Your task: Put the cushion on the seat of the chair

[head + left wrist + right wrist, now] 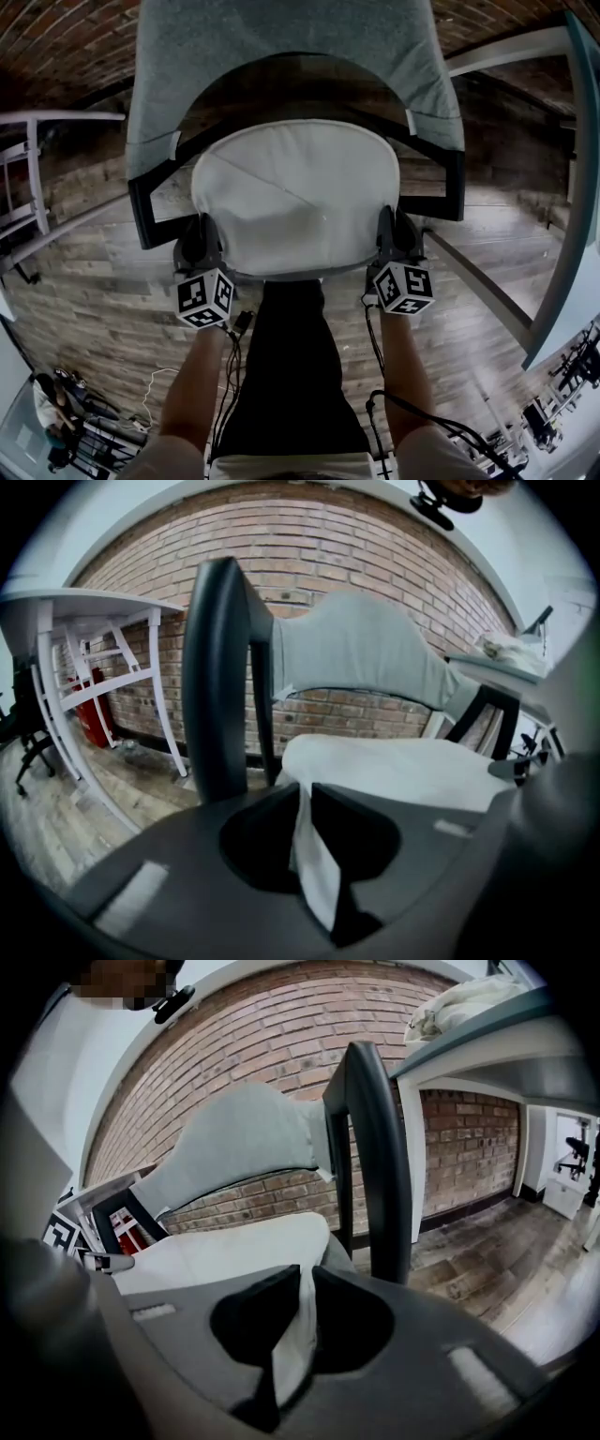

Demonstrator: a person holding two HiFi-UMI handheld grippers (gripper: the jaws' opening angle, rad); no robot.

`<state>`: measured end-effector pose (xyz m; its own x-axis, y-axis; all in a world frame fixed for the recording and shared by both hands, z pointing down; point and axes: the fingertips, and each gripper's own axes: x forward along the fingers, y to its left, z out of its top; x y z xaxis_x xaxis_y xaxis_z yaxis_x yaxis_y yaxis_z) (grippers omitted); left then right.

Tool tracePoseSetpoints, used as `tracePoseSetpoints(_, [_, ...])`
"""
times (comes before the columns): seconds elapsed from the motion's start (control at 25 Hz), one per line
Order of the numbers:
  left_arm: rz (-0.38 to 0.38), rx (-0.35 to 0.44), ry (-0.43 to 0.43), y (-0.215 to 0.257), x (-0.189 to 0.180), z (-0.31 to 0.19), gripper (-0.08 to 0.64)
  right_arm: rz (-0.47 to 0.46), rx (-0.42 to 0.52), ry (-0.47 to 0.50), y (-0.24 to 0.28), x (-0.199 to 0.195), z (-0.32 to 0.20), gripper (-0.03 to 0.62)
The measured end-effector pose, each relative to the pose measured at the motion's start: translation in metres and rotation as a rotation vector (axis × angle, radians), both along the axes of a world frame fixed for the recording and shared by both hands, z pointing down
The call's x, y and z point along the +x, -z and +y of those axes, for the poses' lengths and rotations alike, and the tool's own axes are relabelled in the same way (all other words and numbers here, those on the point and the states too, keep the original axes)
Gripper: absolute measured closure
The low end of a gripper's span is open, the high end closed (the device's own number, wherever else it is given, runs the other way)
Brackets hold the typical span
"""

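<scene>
Cushion (pixel 295 197) pinched: left tool (pixel 302 797), right tool (pixel 307 1281); head view hides it.

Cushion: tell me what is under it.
Under the cushion only a thin grey strip of the chair seat shows, along its near edge. The rest of the seat is covered; whether the cushion rests on it cannot be told.

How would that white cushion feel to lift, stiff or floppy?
Probably soft but not limp: the cushion spans fairly flat between the left gripper and right gripper, with only a faint crease. Its edge squeezes thin in both jaws, so the cover likely gives easily. Two edge pinches appear to carry it, so it seems light.
</scene>
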<state>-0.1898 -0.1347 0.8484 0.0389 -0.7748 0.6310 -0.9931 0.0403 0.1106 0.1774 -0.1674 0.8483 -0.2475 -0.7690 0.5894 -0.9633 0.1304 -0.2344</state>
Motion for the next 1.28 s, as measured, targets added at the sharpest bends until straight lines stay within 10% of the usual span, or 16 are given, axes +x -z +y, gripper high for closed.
tracePoseSetpoints(1.28, [-0.056,-0.060,0.048,-0.016,0.003,0.011,0.463,0.064,0.000,-0.081,0.006,0.025,0.005,0.485])
